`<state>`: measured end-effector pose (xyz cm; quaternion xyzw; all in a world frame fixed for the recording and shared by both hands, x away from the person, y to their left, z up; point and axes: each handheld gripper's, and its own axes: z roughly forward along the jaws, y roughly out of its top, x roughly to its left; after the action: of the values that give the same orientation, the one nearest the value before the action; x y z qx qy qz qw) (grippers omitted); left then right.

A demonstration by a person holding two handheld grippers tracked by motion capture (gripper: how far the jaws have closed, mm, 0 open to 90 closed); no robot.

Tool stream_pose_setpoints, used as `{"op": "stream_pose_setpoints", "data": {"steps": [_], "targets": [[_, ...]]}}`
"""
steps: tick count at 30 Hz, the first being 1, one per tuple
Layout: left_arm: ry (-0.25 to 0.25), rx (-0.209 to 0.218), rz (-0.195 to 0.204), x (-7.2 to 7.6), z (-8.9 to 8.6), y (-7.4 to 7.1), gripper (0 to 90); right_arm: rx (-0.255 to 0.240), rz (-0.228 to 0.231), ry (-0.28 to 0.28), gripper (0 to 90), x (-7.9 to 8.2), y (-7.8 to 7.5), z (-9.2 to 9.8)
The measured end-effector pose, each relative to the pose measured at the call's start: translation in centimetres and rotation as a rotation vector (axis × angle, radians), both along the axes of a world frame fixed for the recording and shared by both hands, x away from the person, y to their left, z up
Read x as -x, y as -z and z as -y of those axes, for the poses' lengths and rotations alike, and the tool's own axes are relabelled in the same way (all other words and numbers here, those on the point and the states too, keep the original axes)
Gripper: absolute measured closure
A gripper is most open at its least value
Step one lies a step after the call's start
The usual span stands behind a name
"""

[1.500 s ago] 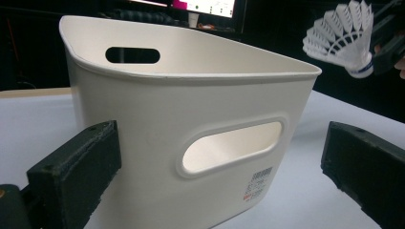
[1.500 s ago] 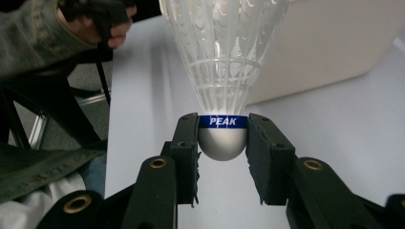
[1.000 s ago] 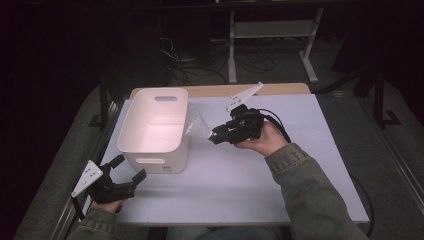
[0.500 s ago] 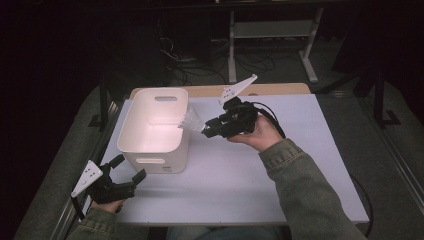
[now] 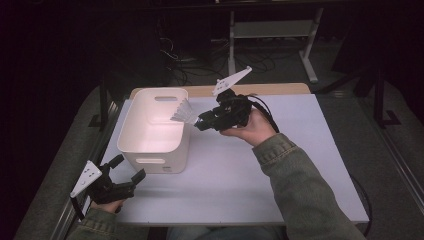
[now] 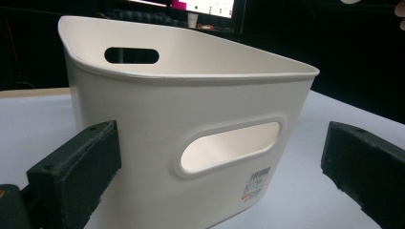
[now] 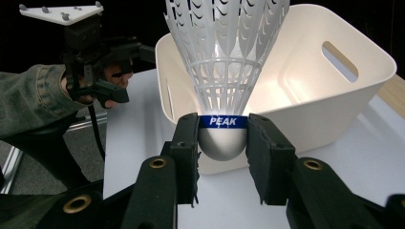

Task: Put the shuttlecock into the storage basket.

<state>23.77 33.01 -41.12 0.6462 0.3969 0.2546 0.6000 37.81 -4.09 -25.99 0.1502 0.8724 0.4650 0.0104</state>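
A white plastic shuttlecock [image 7: 224, 62] with a blue band marked PEAK has its rounded head clamped between the jaws of my right gripper [image 7: 223, 143]. In the high view my right gripper [image 5: 198, 122] hangs above the table beside the right rim of a white bin [image 5: 159, 161], and the shuttlecock [image 5: 181, 111] skirt reaches over that rim. The bin [image 7: 305, 95] looks empty inside. My left gripper [image 5: 131, 167] rests at the table's near left corner, open, facing the bin's handle wall [image 6: 143, 119]; nothing lies between its pads [image 6: 76, 167].
A white sheet [image 5: 280, 150] covers the table, with a wooden strip [image 5: 260, 89] along the far edge. Behind the table stand a metal frame [image 5: 272, 30] and loose cables on a dark floor. The left hand and its gripper [image 7: 102, 71] show beyond the bin.
My right gripper has risen and moved left with the shuttlecock, bringing the skirt over the bin's right rim. The left gripper has stayed put.
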Motion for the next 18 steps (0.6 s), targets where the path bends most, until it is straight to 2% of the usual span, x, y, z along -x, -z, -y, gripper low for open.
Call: {"op": "stream_pose_setpoints", "data": {"steps": [16, 18], "targets": [[0.002, 0.000, -0.004, 0.0, -0.1, 0.0, 0.0, -0.032, -0.007, -0.008, 64.1, -1.2, -0.4, -2.0], [0.002, 0.012, 0.007, 0.0, 0.0, 0.0, 0.0, -0.041, -0.011, -0.010, 64.0, -1.3, -0.5, -2.4]]}}
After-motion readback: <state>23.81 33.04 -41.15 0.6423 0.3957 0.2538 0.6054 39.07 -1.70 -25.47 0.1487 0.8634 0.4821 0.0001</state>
